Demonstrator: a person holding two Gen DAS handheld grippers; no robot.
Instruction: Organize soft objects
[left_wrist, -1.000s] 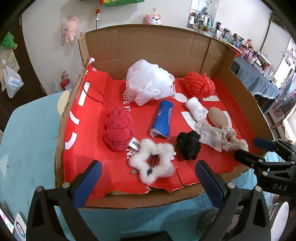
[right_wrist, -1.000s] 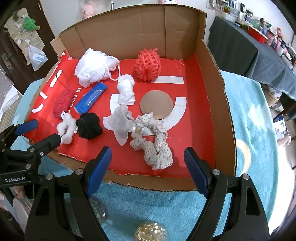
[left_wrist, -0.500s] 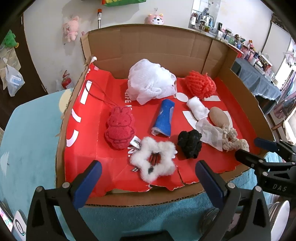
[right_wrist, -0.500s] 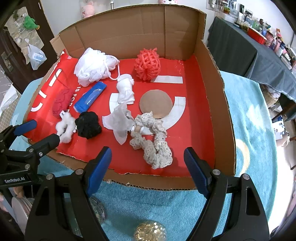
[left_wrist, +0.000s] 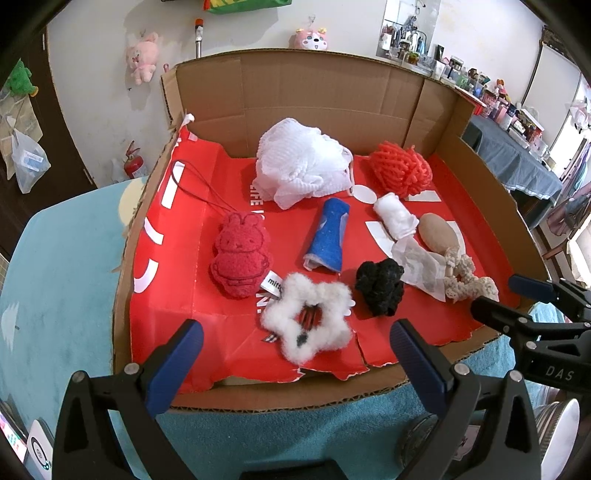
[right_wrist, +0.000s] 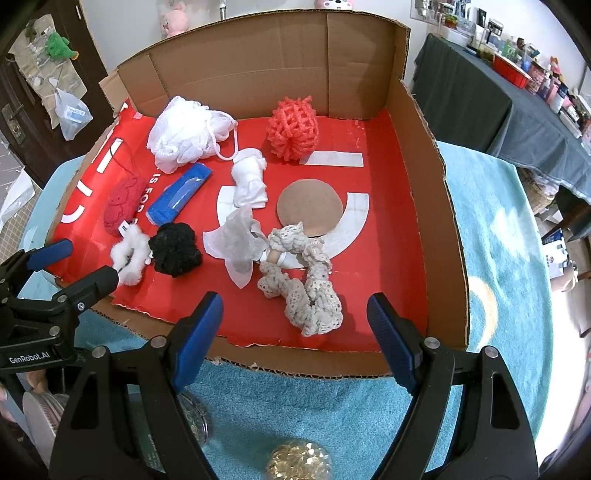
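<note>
A shallow cardboard box (left_wrist: 332, 96) lined with red paper holds the soft objects, which lie as they did a second ago: a white mesh pouf (left_wrist: 301, 166) and a coral mesh pouf (left_wrist: 400, 168) at the back, a red bunny plush (left_wrist: 240, 254), a rolled blue cloth (left_wrist: 328, 236) and a rolled white cloth (left_wrist: 395, 219) in the middle, and a white fluffy scrunchie (left_wrist: 308, 321), a black scrunchie (left_wrist: 380, 286) and a cream crocheted scrunchie (right_wrist: 306, 284) near the front. The left gripper (left_wrist: 291, 354) has edged slightly closer to the box; the right gripper (right_wrist: 295, 332) is nearly unmoved. Both hover over the teal surface (right_wrist: 498, 258) at the front edge, jaws wide apart and holding nothing.
</note>
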